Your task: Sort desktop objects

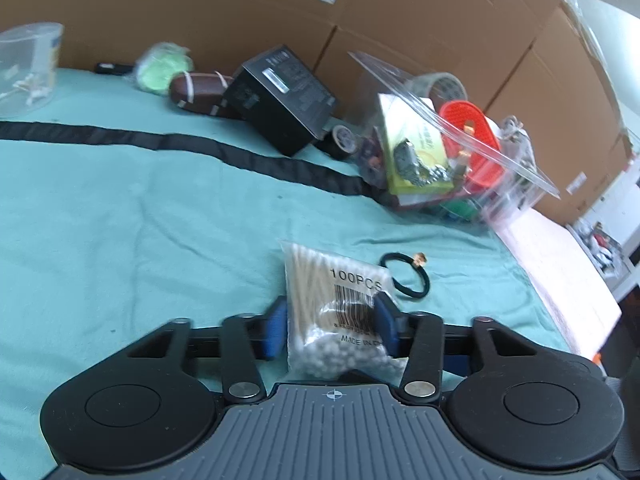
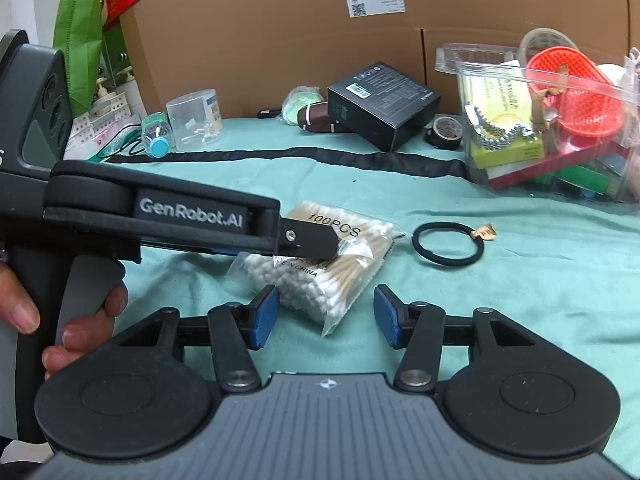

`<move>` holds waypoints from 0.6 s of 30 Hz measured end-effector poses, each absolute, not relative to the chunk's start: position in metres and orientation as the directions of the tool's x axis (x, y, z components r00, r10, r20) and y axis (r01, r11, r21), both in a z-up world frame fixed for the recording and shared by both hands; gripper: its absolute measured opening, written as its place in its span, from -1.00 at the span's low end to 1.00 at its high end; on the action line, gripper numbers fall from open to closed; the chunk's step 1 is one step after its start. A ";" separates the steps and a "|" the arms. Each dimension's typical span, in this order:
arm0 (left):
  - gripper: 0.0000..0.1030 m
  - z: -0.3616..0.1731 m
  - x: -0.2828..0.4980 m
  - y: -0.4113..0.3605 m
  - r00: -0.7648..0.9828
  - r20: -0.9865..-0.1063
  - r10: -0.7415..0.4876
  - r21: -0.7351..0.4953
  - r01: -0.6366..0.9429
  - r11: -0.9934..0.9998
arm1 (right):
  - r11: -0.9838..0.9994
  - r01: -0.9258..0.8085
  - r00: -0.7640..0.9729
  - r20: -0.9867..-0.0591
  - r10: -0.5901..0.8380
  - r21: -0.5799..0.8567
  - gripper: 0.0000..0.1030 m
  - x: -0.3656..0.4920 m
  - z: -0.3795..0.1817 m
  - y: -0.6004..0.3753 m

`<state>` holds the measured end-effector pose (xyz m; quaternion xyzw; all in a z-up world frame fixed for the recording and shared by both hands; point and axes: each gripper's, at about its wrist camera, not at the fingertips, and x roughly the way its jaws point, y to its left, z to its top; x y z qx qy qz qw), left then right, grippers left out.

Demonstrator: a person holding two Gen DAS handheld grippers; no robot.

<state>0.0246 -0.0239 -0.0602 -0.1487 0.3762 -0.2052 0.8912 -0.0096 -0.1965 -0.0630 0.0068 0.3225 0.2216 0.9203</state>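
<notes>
- Left wrist view: the left gripper [image 1: 331, 326] has its 2 blue pads [image 1: 276, 330] pressed against both flanks of the cotton swab bag [image 1: 336, 304], marked 100PCS, so the jaws are clamped on it. The bag lies on the teal cloth [image 1: 120, 240], its long axis running toward 12 o'clock, in line with the fingers; the white tips bunch at the near end, the wooden sticks point away.
- Also in that view: a black hair tie [image 1: 406, 276] lies just beside the bag at 2 o'clock, apart from it. The clear plastic bin [image 1: 516, 184], already full of sorted items, sits at 1 o'clock, well beyond. A black box [image 1: 280, 100] leans at 12 o'clock by the cardboard wall.
- Right wrist view: the right gripper [image 2: 323, 316] hangs with jaws apart and nothing between them. The bag [image 2: 320, 264] lies at 12 o'clock just ahead of it, with the left gripper [image 2: 308, 240] reaching in from 9 o'clock onto it. The hair tie [image 2: 448, 244] lies at 1 o'clock, the bin [image 2: 500, 120] at 2 o'clock.
- Judgement: the left hand has the bag; the carry likely runs rightward to the bin, and the free right gripper is nearer the hair tie.
</notes>
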 end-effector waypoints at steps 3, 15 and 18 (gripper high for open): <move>-0.12 -0.059 0.027 -0.027 0.631 -0.613 -0.475 -0.401 0.269 0.876 | 0.899 -0.410 0.695 -0.586 0.417 0.154 0.16 -0.007 -0.064 -0.194; -0.31 -0.034 0.013 -0.034 0.673 -0.567 -0.475 -0.379 0.299 0.876 | 0.893 -0.414 0.716 -0.543 0.439 0.176 -0.06 -0.014 -0.044 -0.202; -0.31 -0.015 0.012 -0.040 0.701 -0.522 -0.486 -0.367 0.329 0.870 | 0.897 -0.413 0.750 -0.500 0.433 0.159 -0.06 -0.015 -0.027 -0.209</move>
